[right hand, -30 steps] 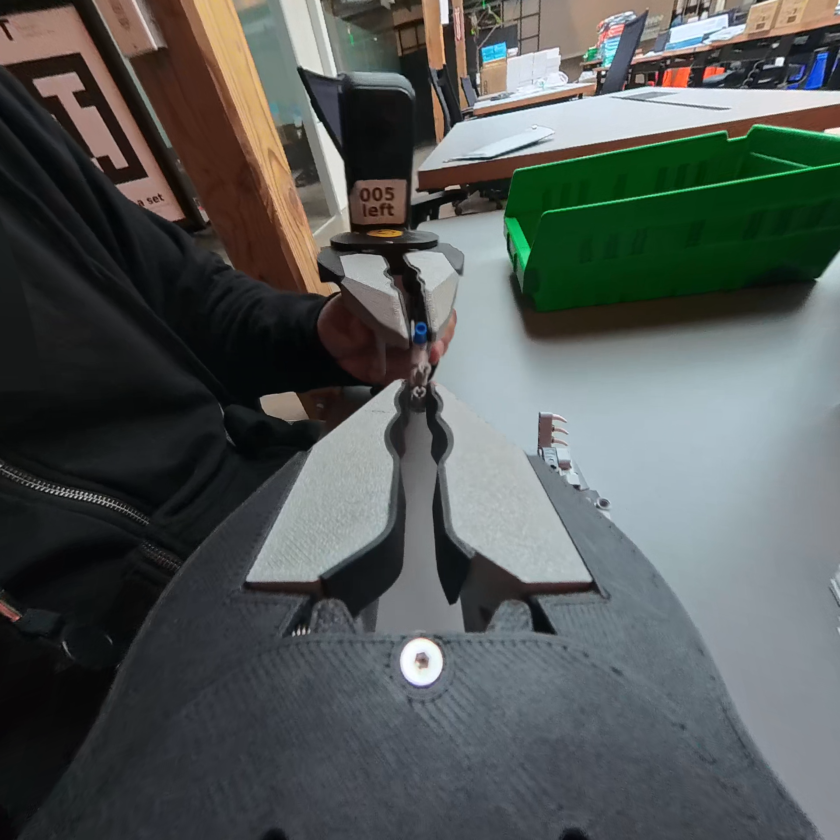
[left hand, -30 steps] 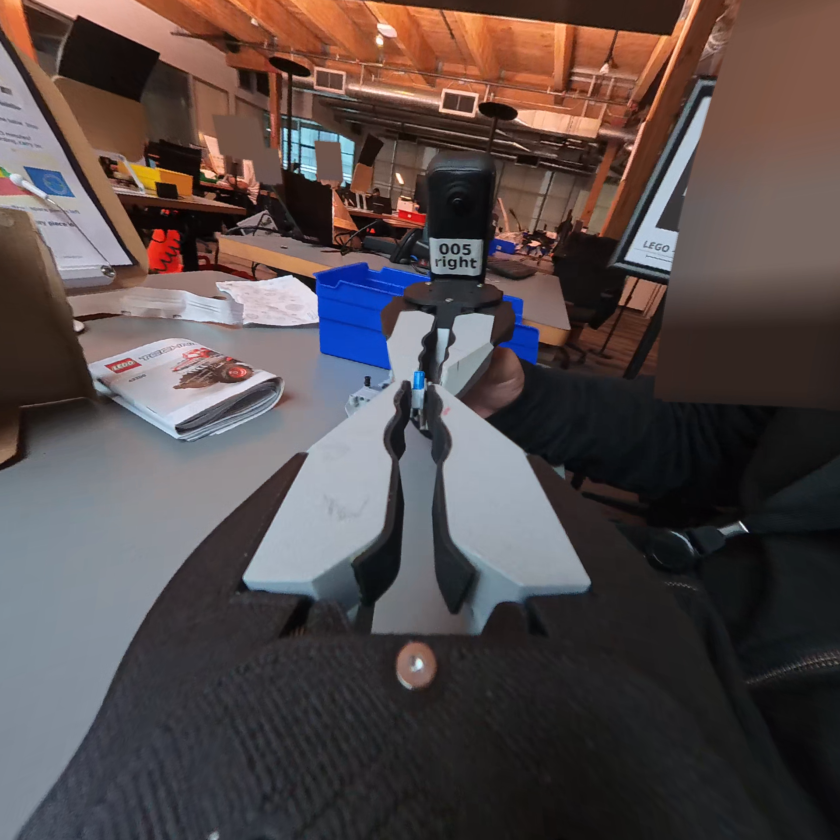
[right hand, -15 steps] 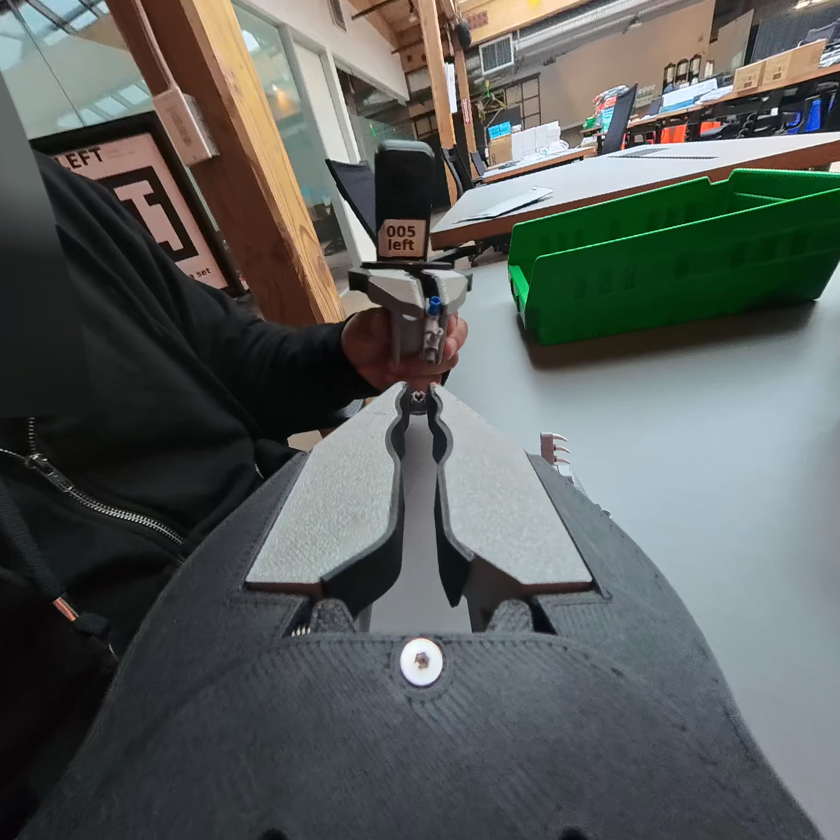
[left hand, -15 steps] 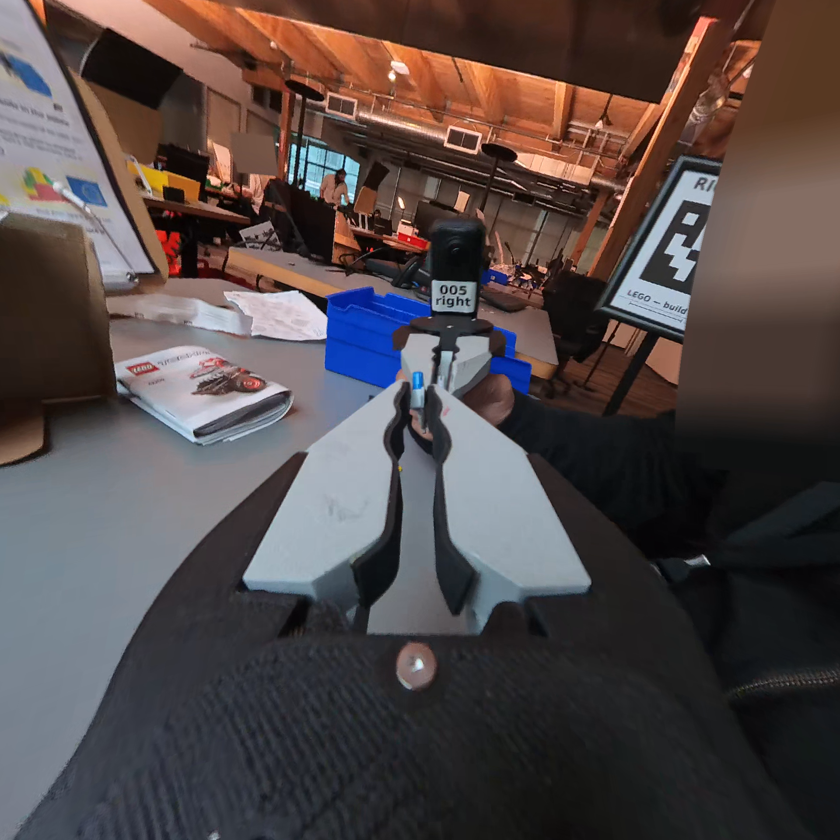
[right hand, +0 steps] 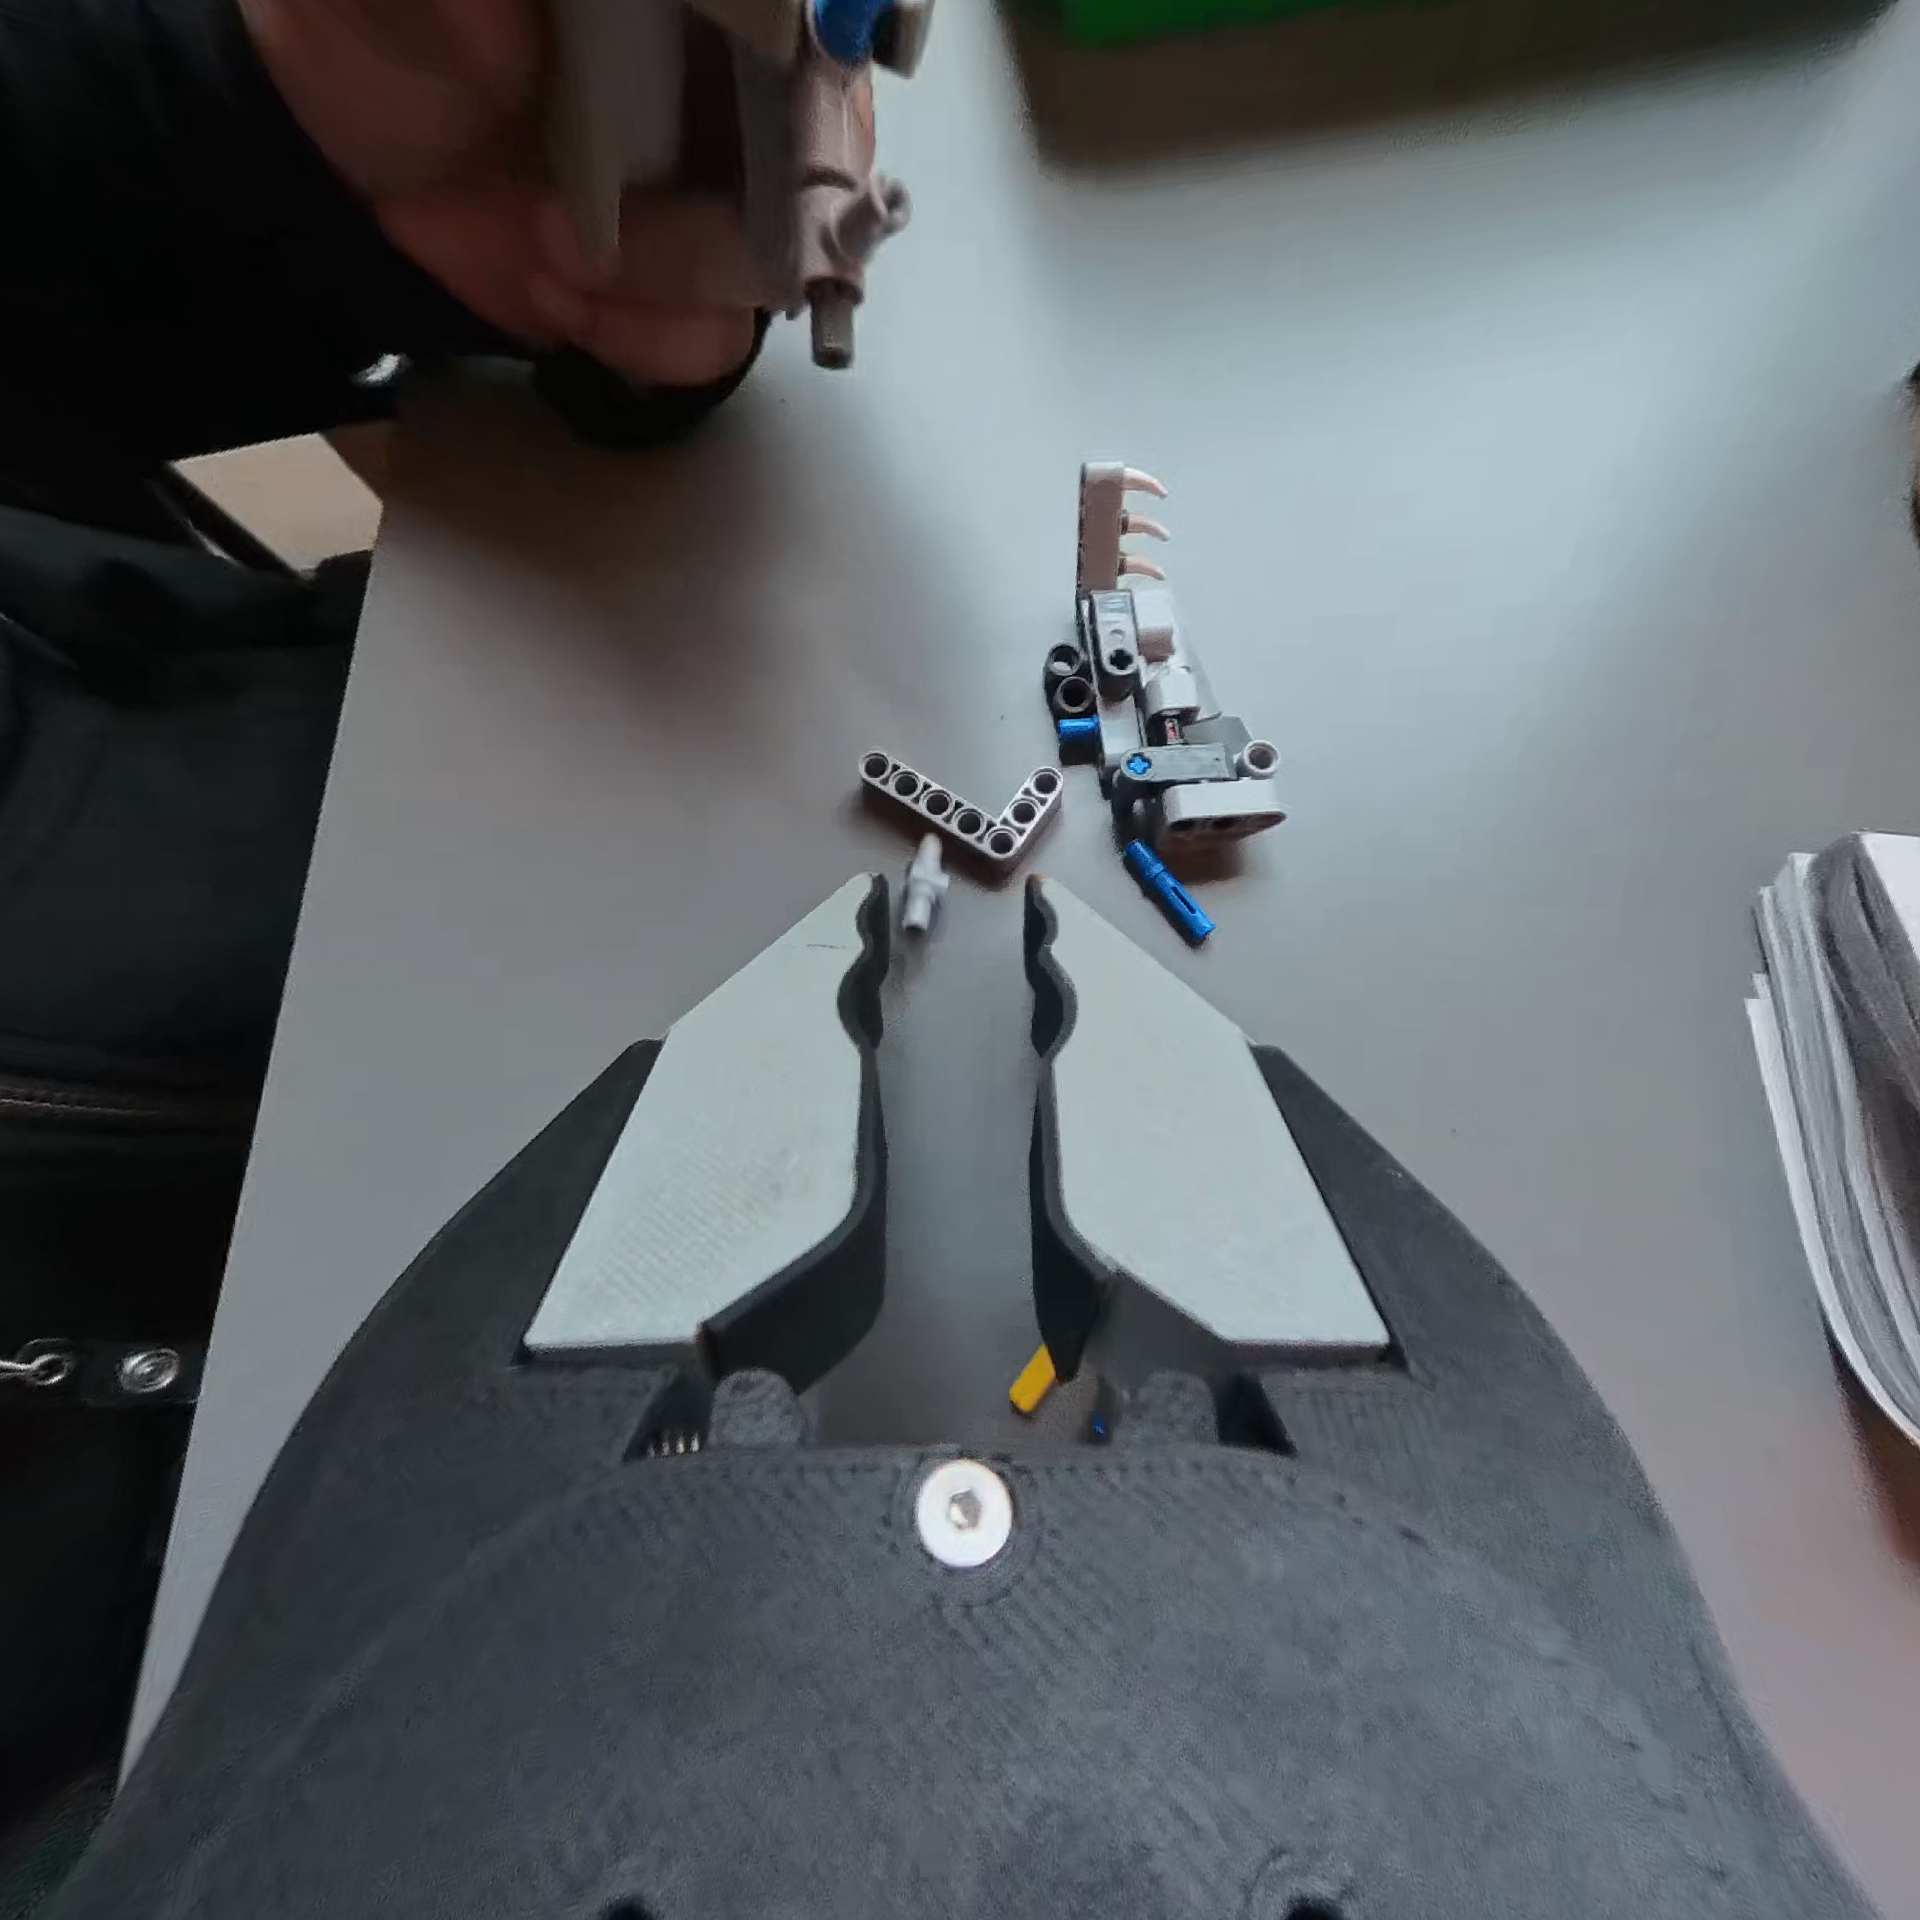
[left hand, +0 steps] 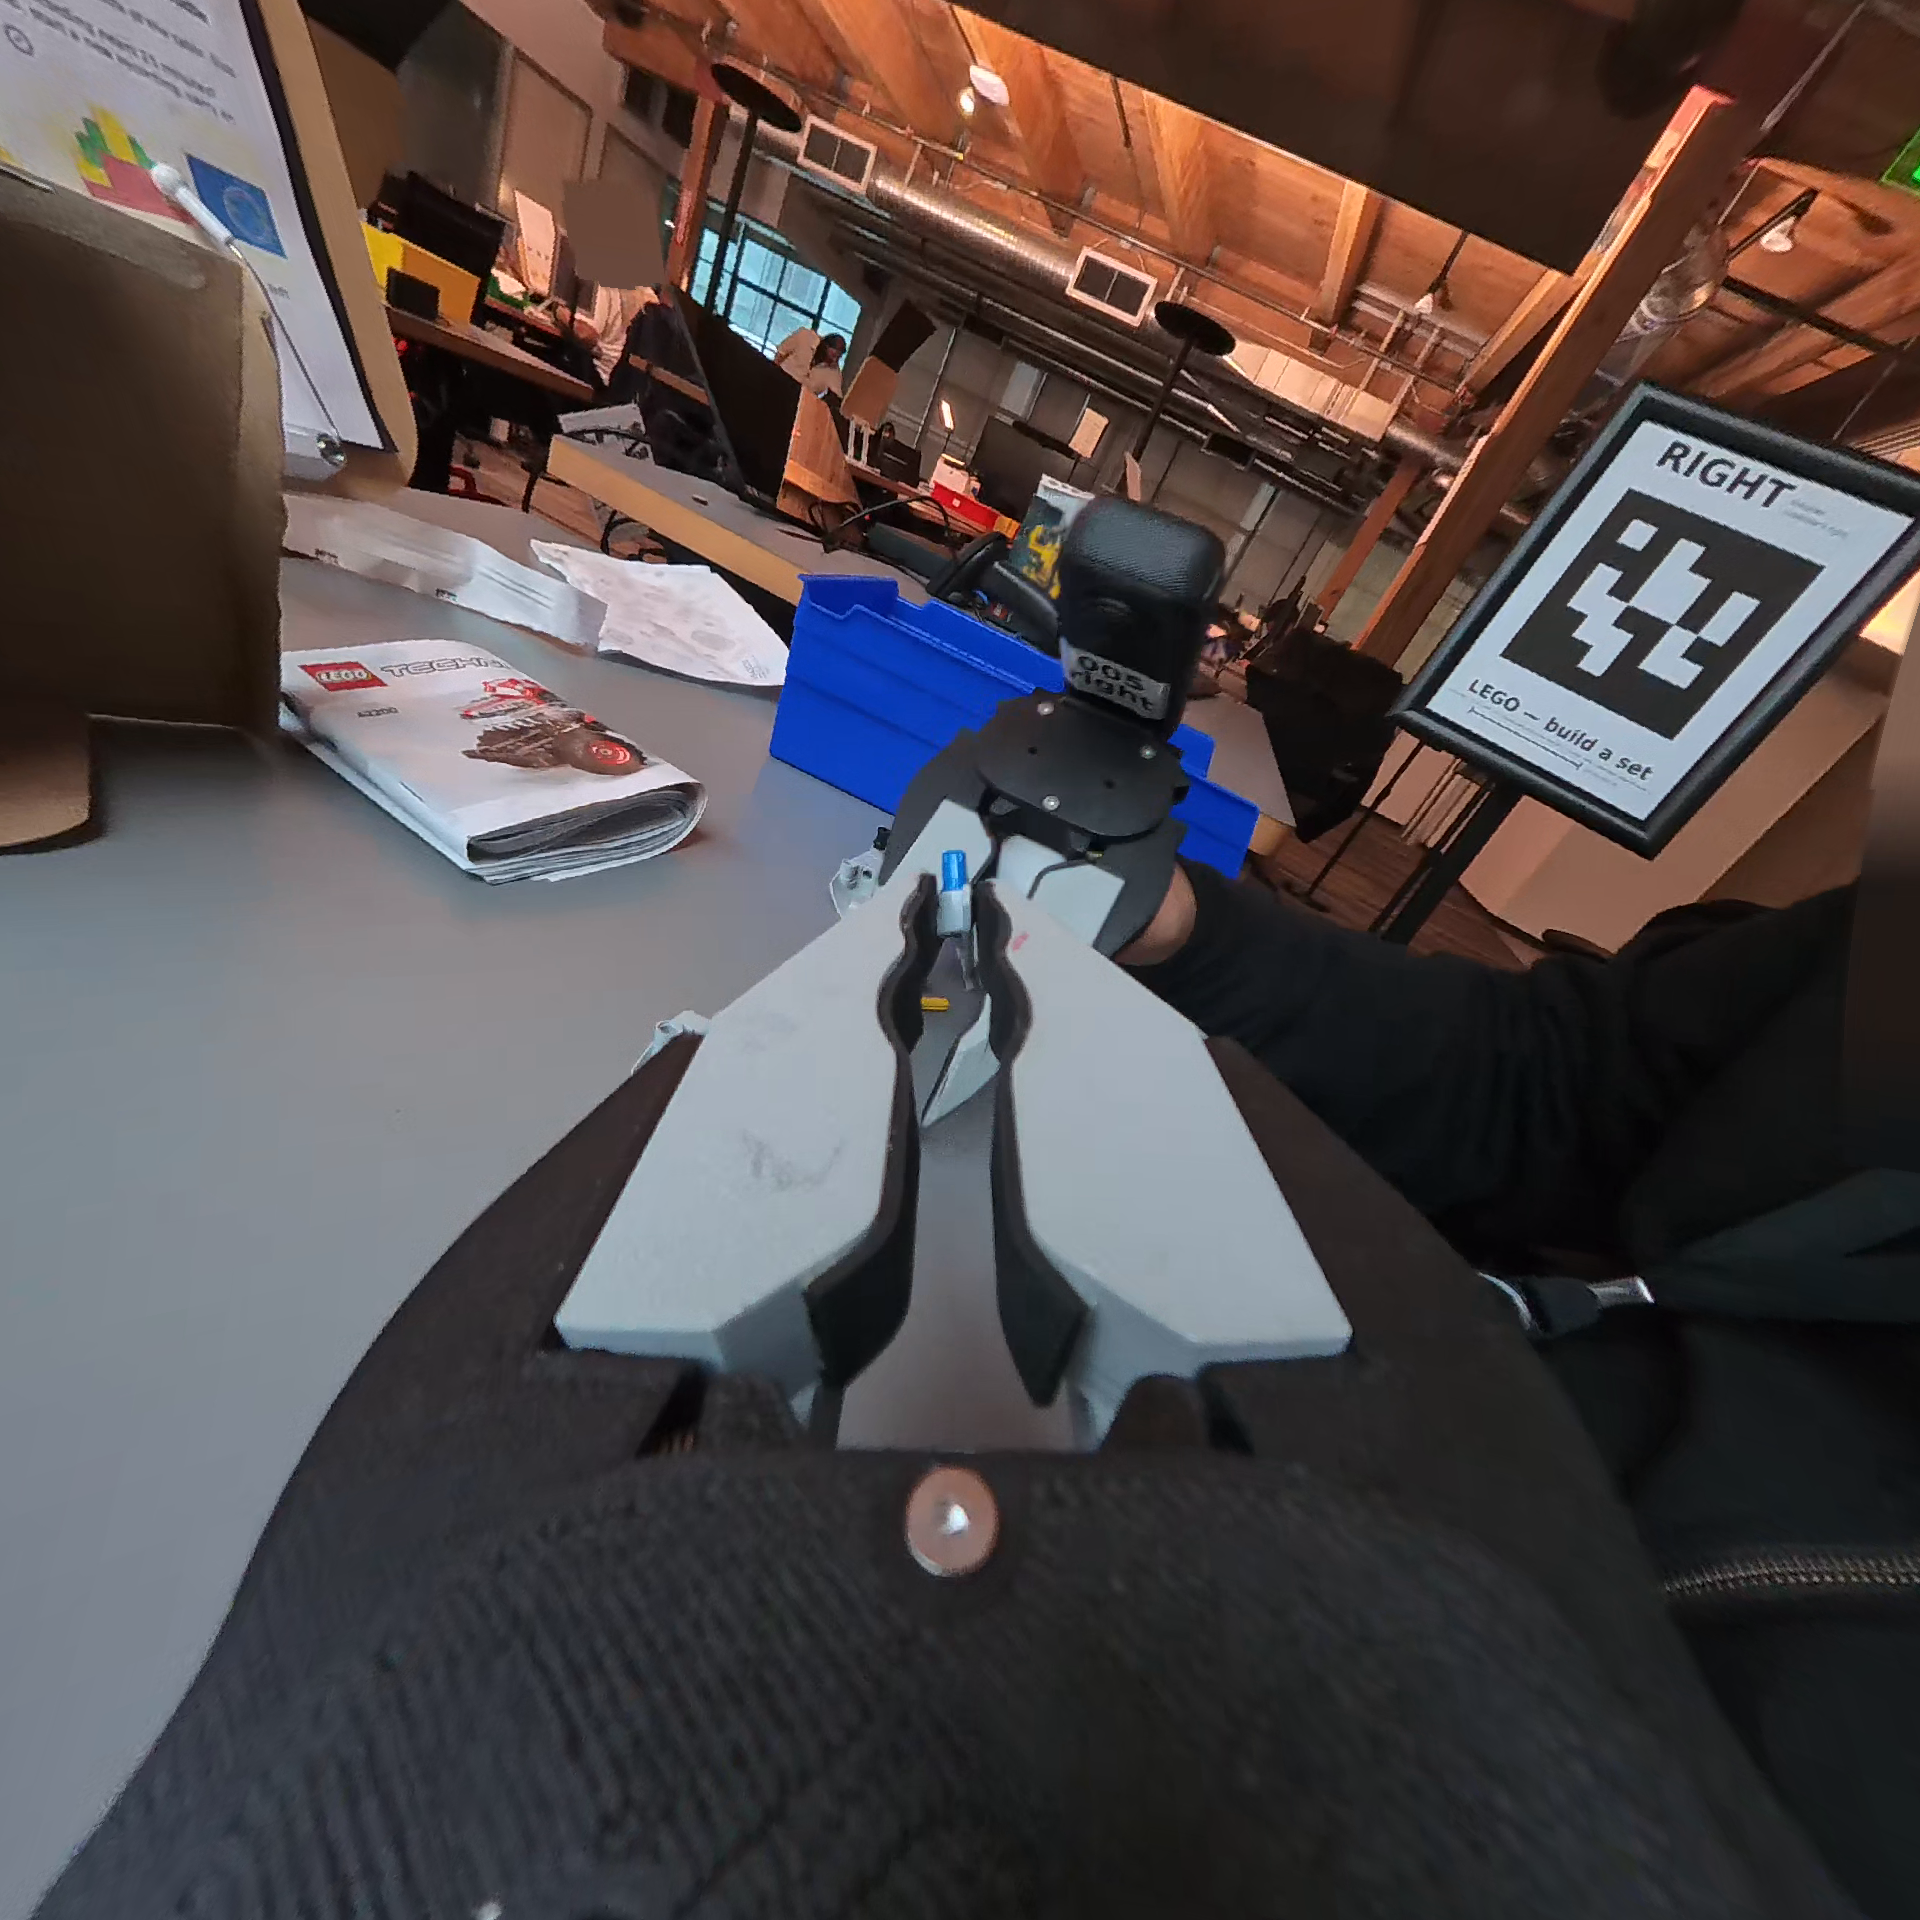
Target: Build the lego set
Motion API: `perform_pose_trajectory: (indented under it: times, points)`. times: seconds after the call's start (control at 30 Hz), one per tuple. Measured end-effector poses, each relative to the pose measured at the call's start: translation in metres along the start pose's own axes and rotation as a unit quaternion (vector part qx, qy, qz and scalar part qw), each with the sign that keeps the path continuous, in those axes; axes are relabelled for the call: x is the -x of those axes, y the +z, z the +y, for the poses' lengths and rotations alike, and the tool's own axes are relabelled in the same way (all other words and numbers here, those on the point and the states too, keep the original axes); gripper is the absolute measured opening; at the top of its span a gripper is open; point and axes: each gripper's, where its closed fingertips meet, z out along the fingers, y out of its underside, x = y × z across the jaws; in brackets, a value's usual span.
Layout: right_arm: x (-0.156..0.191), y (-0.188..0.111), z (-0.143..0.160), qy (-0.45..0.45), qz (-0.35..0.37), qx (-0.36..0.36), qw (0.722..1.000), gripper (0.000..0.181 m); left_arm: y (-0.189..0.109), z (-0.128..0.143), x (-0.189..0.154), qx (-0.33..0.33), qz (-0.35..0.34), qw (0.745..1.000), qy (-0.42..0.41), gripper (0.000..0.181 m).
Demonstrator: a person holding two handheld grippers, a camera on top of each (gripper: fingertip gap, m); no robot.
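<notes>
My left gripper [left hand: 951,906] is shut on a small grey lego piece with a blue pin [left hand: 953,883] and holds it above the grey table [left hand: 312,1039]. The same piece [right hand: 831,223] shows blurred at the top of the right wrist view. My right gripper [right hand: 956,904] is open and empty, pointing down at loose parts. A small grey pin [right hand: 922,883] lies at its left fingertip. A grey L-shaped beam [right hand: 966,810] lies just beyond the tips. A grey assembly with pale claws [right hand: 1143,707] and a blue pin [right hand: 1169,894] lie to the right.
A yellow piece [right hand: 1032,1390] lies under the right gripper. A folded instruction booklet [left hand: 488,748] lies to the left, a blue bin [left hand: 914,675] behind it. A green bin [right hand: 1455,42] stands at the far side. The table edge [right hand: 353,665] is close on the left. Some 11 cm of space lies between my two pairs of fingers.
My right gripper has drawn away from the left one, opened, and tipped down over the loose parts on the table. My left gripper still holds the small piece.
</notes>
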Motion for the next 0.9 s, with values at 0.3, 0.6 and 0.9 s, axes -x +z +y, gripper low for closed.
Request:
perform_pose_trajectory:
  times: [0.3,0.6,0.9]
  points:
    - [0.004,-0.021,-0.034,0.002,-0.006,-0.102,0.995,0.021,-0.001,-0.002,-0.001,-0.014,0.013,1.0,-0.023,0.005]
    - [0.035,-0.033,-0.079,0.071,-0.129,-0.225,0.963,0.012,0.016,0.007,-0.022,-0.006,0.041,0.999,-0.025,0.005]
    - [0.032,-0.036,-0.075,0.058,-0.112,-0.217,0.968,0.004,0.017,0.011,-0.024,0.012,0.003,0.999,0.048,0.005]
